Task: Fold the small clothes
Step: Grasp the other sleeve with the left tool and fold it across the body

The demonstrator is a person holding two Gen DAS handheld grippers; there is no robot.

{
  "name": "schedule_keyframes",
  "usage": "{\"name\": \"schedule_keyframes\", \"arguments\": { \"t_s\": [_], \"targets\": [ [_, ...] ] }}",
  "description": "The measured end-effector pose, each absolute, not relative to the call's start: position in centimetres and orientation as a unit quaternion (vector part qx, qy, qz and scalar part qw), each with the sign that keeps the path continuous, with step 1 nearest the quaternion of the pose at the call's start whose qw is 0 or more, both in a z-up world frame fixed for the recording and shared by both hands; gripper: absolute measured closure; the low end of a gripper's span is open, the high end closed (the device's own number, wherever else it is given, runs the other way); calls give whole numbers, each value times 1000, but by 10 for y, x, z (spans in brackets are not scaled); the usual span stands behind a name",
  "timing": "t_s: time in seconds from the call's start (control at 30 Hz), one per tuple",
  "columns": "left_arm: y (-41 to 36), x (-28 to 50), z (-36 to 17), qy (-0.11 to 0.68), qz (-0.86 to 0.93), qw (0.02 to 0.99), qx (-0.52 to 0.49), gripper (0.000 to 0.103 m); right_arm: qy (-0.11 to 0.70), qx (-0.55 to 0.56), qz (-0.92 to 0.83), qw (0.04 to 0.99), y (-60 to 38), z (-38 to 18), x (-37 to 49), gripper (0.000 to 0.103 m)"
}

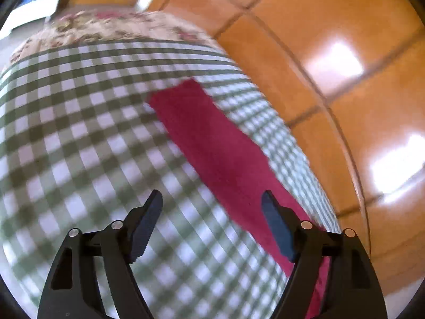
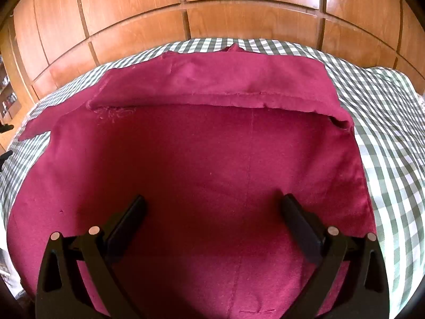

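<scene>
Crimson garment [image 2: 202, 175] lies flat on the checked bedcover [image 2: 385, 133], far strip folded over. Both my left gripper [image 1: 212, 226] and right gripper [image 2: 212, 228] gape empty; a careless pinch could drag that fold loose.

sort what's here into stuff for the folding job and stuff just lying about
For the job:
red garment
left gripper, open
right gripper, open

Just there:
checked cloth
floral cloth
wooden panels
</scene>
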State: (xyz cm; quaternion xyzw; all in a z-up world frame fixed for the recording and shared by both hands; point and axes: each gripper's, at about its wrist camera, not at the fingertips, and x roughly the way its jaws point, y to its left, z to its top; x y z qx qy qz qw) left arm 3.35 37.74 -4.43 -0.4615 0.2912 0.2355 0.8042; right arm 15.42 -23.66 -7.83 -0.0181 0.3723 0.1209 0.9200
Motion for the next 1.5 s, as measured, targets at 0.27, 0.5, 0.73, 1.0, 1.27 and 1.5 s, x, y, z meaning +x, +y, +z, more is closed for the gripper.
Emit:
{"name": "schedule_keyframes", "arguments": {
  "t_s": [0.27, 0.5, 0.73, 1.0, 1.27, 1.5],
  "targets": [
    [431, 71, -63, 304, 275, 784, -467, 44, 369, -20, 118, 922, -235, -79, 154, 2],
    [399, 87, -36, 298, 215, 827, -425, 94, 369, -21, 117, 922, -234, -79, 155, 2],
    [264, 111, 28, 269, 44, 898, -346, 94, 368, -16, 119, 922, -236, -79, 155, 2],
    [81, 156, 22, 328, -117, 901, -259, 93, 366, -7, 123, 923, -238, -78, 155, 2],
    [33, 139, -7, 381, -131, 896, -186, 45, 364, 7, 131, 922, -241, -77, 153, 2],
    [86, 92, -1, 352, -33, 920, -168, 45, 370, 82, 183, 907, -232, -38, 169, 24]
  ]
}}
